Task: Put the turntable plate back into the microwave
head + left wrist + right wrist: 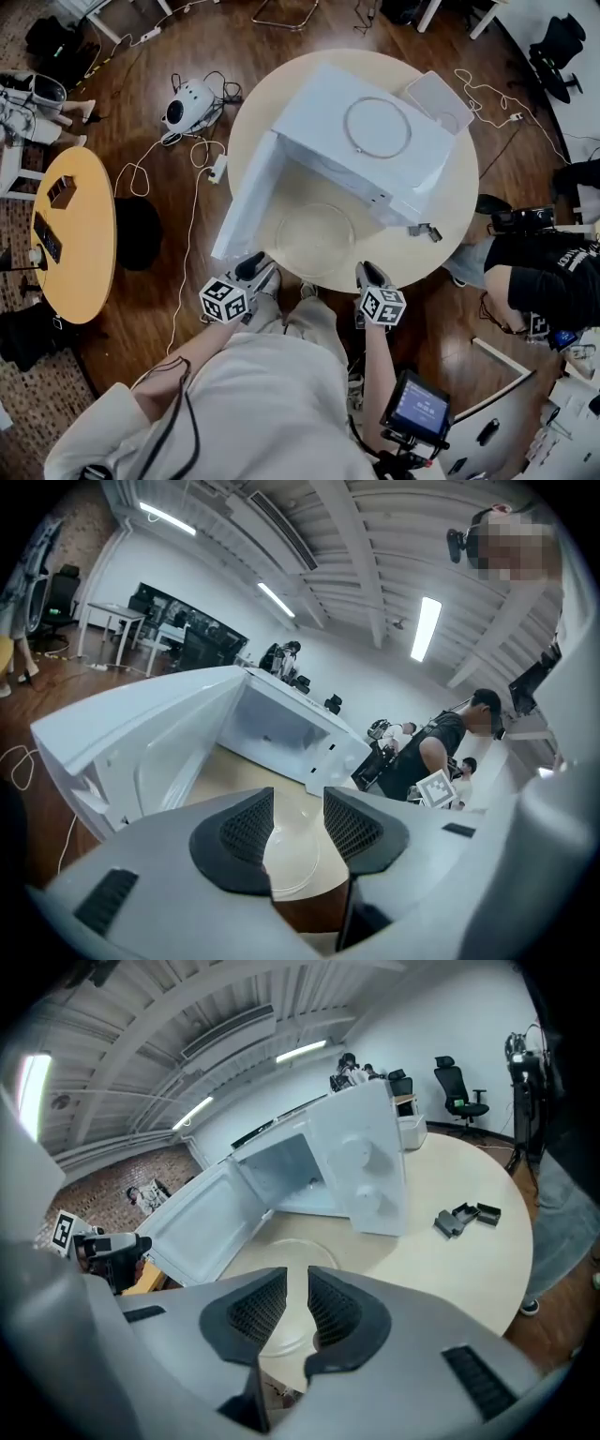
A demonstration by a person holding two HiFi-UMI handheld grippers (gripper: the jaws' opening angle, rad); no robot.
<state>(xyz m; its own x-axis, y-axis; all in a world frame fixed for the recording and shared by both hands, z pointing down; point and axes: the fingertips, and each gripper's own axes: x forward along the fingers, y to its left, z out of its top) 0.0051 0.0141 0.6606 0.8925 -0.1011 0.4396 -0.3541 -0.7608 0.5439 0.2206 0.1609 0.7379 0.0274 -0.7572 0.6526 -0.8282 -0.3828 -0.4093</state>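
The clear glass turntable plate [314, 239] lies flat on the round table [459, 225], just in front of the white microwave [375, 159]. The microwave's door [246, 202] hangs open to the left and its cavity [272, 724] holds nothing. My left gripper [258, 272] hovers at the plate's near left edge, and my right gripper [367, 275] at its near right edge. In the left gripper view the jaws [298, 808] stand apart, with the plate [295, 855] showing through the gap. The right gripper's jaws [298, 1286] leave a narrow, empty gap, with the plate [298, 1249] just beyond.
A thin ring [377, 127] lies on top of the microwave, and a white tray [438, 101] sits behind it. Small dark parts [424, 231] lie on the table at the right. A person [544, 272] sits to the right. A yellow side table [80, 234] and cables are on the left.
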